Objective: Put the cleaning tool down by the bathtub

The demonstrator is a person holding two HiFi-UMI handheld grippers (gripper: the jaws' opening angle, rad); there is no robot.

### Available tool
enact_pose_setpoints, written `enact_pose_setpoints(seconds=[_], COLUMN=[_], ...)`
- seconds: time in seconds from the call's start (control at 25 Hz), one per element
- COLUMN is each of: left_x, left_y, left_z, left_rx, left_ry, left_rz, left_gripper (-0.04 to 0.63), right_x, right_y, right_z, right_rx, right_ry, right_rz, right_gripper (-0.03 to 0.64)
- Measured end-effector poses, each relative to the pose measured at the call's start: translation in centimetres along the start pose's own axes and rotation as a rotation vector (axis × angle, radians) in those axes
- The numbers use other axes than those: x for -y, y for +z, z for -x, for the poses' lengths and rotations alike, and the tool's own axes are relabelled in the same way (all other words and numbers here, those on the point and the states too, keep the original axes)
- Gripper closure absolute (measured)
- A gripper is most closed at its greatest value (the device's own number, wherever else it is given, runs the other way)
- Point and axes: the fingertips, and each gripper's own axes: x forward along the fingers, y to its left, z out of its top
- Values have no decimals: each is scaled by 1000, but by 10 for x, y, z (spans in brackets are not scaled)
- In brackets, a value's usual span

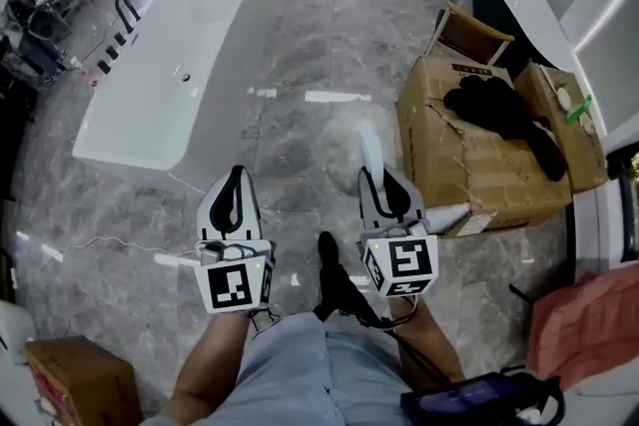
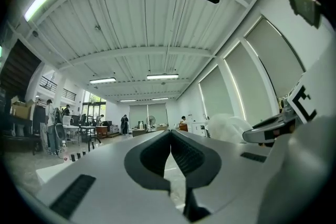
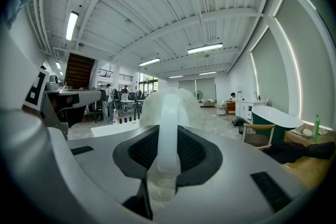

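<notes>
We hold our right claw (image 1: pixel 377 177) clamped on the cleaning tool (image 1: pixel 367 143), a pale translucent handle ending in a frosty white puff that points to twelve o'clock, with the white bathtub (image 1: pixel 170 75) well apart at ten o'clock and our left claw (image 1: pixel 237 177) closed and empty.

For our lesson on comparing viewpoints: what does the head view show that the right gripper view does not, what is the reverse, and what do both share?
Only the head view: the person's black shoe, pale grey shorts and the small brown cardboard box at lower left.
Only the right gripper view: the ribbed white ceiling with its long strip lights.
Both: the right gripper, fingers closed on the fluffy white cleaning tool by its translucent handle, the left gripper, and the long white rectangular bathtub.
</notes>
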Motion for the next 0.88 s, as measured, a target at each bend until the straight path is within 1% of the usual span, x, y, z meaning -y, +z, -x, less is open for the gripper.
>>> enact_pose_setpoints(seconds=[0.24, 0.4, 0.64, 0.88], left_x=[-7, -17, -33, -51], left_y=[-3, -1, 10, 5], left_z=[-92, -144, -196, -232], left_rx=[-18, -21, -4, -7], left_ry=[27, 49, 88, 113], left_rz=[-28, -44, -67, -80], left_gripper=[577, 577, 577, 577], right_x=[49, 71, 101, 111], right_y=[10, 22, 37, 42], right_z=[-84, -133, -184, -228], right_rx=[-17, -13, -8, -10], right_ry=[31, 49, 65, 78], right_rz=[-6, -14, -6, -10], right_gripper=[522, 522, 522, 522])
